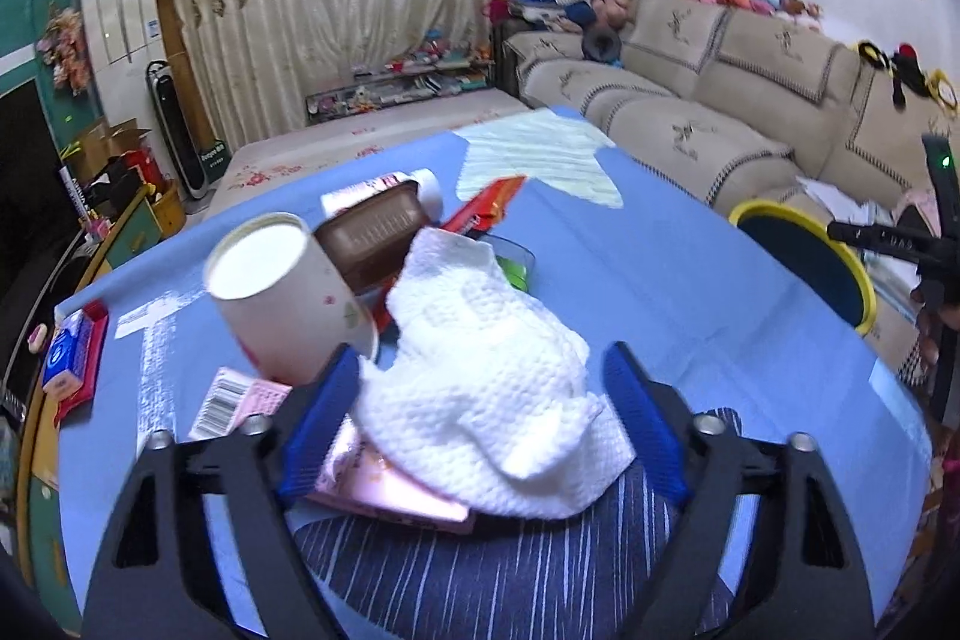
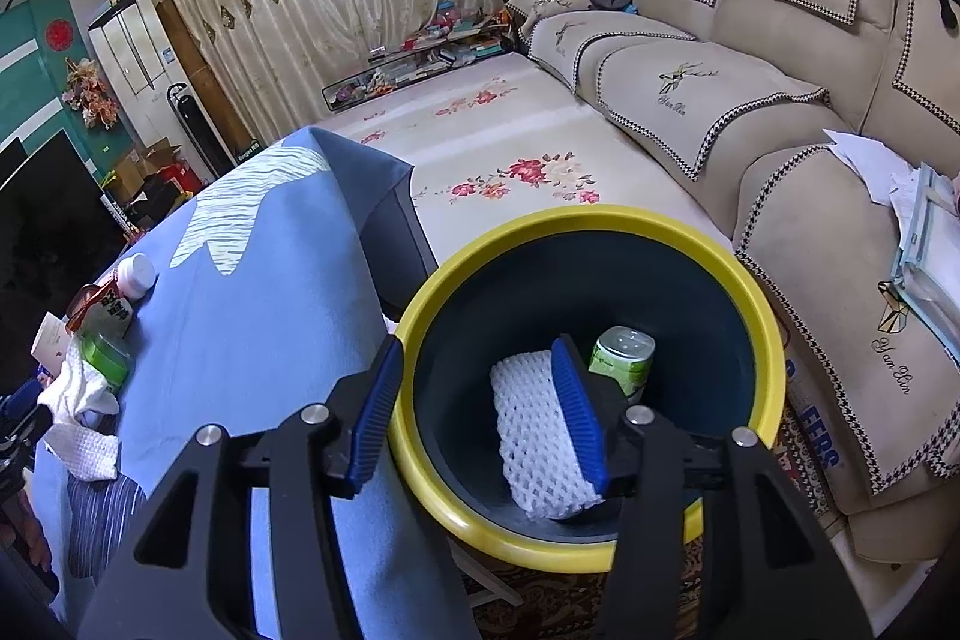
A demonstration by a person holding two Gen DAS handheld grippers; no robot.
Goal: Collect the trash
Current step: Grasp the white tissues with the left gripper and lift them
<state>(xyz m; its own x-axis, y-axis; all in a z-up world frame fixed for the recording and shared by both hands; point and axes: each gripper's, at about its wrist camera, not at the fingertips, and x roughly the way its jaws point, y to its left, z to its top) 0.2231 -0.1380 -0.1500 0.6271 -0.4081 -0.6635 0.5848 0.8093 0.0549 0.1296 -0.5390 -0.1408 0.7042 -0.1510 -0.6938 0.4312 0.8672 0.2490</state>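
Note:
A crumpled white paper towel [image 1: 480, 376] lies on the blue tablecloth [image 1: 660, 268], partly over a pink packet [image 1: 396, 490]. My left gripper [image 1: 480, 349] is open, its blue pads flanking the towel close on both sides. Behind it lie a tipped paper cup [image 1: 282, 292], a brown plastic tray [image 1: 375, 232], a red wrapper [image 1: 486, 205] and a white bottle [image 1: 384, 187]. My right gripper [image 2: 478, 340] hangs open over the yellow-rimmed bin [image 2: 456, 268], holding nothing. Inside the bin rest a white foam net [image 2: 534, 436] and a green can [image 2: 621, 358].
A barcode slip [image 1: 222, 403] and a blue-and-red box [image 1: 69, 358] lie at the table's left edge. The bin stands on the floor between the table's right edge [image 2: 372, 220] and a beige sofa [image 2: 720, 100]. Flowered floor stretches toward the curtain.

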